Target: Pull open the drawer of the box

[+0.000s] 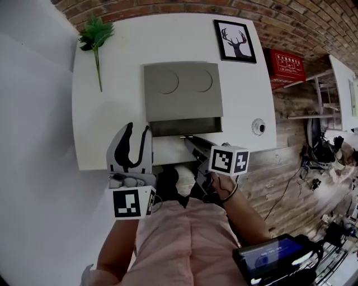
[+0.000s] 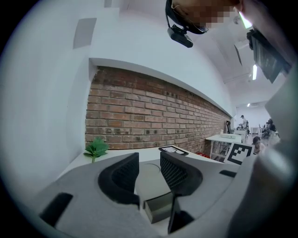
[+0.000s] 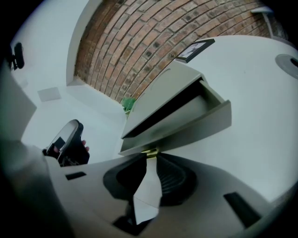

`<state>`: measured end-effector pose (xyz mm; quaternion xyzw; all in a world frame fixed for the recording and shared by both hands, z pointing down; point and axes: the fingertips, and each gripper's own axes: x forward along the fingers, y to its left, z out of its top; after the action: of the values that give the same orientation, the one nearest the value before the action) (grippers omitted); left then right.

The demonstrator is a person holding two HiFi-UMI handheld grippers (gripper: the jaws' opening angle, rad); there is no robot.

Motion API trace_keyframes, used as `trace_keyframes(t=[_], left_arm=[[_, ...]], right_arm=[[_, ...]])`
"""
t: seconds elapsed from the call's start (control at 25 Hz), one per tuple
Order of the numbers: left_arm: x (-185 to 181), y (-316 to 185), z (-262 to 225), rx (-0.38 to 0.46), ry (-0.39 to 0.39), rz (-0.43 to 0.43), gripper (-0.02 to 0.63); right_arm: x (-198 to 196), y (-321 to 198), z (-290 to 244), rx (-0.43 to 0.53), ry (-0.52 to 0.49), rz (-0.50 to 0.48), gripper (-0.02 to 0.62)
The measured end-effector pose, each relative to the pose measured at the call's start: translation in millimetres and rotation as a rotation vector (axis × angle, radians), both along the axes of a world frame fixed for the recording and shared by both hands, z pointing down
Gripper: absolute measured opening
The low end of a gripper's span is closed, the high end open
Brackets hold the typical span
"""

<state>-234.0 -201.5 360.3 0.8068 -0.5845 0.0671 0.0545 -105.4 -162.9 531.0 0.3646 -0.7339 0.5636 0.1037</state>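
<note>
On the white table (image 1: 112,128), the right gripper (image 3: 149,157) pinched the knob (image 3: 149,152) of the drawer (image 3: 186,125) to pull it out, left gripper (image 2: 149,162) spread, idle.

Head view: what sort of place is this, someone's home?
Likely a lab or workshop with a staged homely corner. There is a brick wall and a framed deer picture on a white table, but cables and gear crowd the wooden floor beside it.
</note>
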Motion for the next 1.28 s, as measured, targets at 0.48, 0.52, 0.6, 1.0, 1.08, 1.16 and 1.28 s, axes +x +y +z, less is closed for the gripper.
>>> trace_keyframes(t=[0.48,0.52,0.6,1.0,1.08,1.16,1.28], left_arm=[[7,15,-1,0.017,-0.006,0.035,0.15],[8,17,-2,0.018,-0.006,0.032,0.15],[10,23,-3,0.019,-0.007,0.023,0.15],[18,45,-11,0.035,-0.023,-0.019,0.15],[19,49,-10,0.034,-0.025,-0.023,0.15],[19,54,-11,0.034,-0.028,-0.027,0.15],[18,59,-13,0.04,-0.034,-0.03,0.15]], right_arm=[[3,12,3,0.01,0.005,0.034,0.072],[3,13,2,0.01,0.007,0.032,0.072],[4,16,3,0.008,0.006,0.026,0.072],[6,34,3,0.011,0.001,0.004,0.071],[6,37,4,0.009,0.0,0.003,0.071],[6,40,4,0.009,0.001,0.0,0.071],[7,44,5,0.01,0.002,-0.002,0.069]])
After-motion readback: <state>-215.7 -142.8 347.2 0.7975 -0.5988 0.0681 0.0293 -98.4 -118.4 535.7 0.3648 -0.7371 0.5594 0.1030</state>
